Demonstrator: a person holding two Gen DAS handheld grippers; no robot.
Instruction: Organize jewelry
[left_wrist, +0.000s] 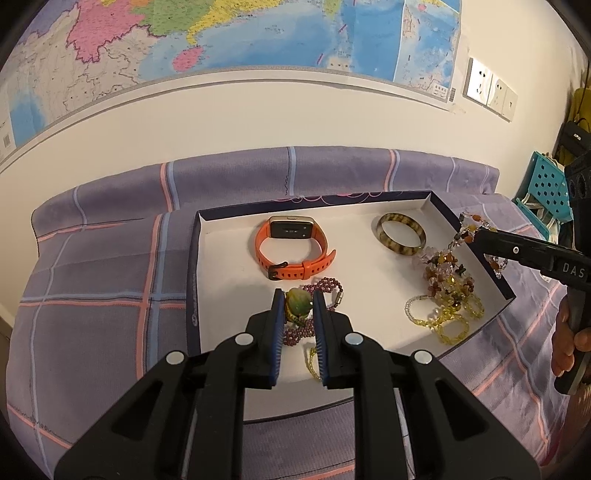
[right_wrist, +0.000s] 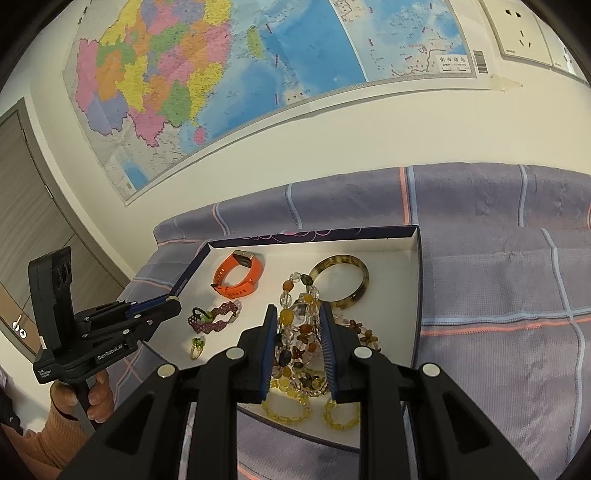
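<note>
Jewelry all sits in a shallow white box lid (left_wrist: 201, 258) w/ dark rim. Orange watch (left_wrist: 291, 247) and tortoise bangle (left_wrist: 400, 240) lie apart at the back, look sorted. Front left: maroon bead bracelet (left_wrist: 328, 288) w/ a green stone piece (left_wrist: 298, 304); left claw (left_wrist: 299, 314) is clenched on that green piece, the bracelet just behind it. Small green ring (right_wrist: 196, 347) lies alone nearby. Right side: mixed amber/clear bead necklace (right_wrist: 295, 332) tangled w/ yellow bead loops (left_wrist: 448, 321); right claw (right_wrist: 298, 325) grips a strand of the necklace.

Judgement: partway. Watch + bangle placed, bead tangle and bracelet cluster left to separate.

Lid rests on a bed w/ purple plaid sheet (left_wrist: 92, 266). Behind: cream wall, big map (right_wrist: 221, 74), wall sockets (left_wrist: 487, 88). Teal basket (left_wrist: 546, 184) at right, door (right_wrist: 22, 206) at left.
</note>
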